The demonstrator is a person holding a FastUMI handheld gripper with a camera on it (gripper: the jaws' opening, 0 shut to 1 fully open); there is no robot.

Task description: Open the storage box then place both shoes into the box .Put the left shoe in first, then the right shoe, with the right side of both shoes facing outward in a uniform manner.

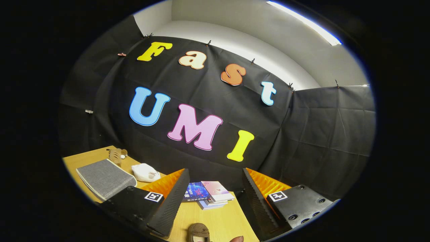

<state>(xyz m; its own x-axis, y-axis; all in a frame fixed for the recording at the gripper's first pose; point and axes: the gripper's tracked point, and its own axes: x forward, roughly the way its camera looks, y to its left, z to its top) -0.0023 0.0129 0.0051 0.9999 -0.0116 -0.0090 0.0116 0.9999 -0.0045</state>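
The counter (215,222) is smooth, pale wood with a soft sheen. The storage box (105,178) wears grey woven cloth — matt. The fingers (173,198) carry ribbed, matt pads; the books (208,195) have glossy paper covers.

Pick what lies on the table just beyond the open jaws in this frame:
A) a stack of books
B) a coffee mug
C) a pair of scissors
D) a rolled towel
A: a stack of books lies flat on the wooden table, seen through the gap of the gripper, whose jaws stand wide apart and hold nothing.

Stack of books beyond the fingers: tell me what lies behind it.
Behind the stack of books on the table hangs the booth's black cloth wall. The open gripper holds nothing; its fingers hide the stack's sides.
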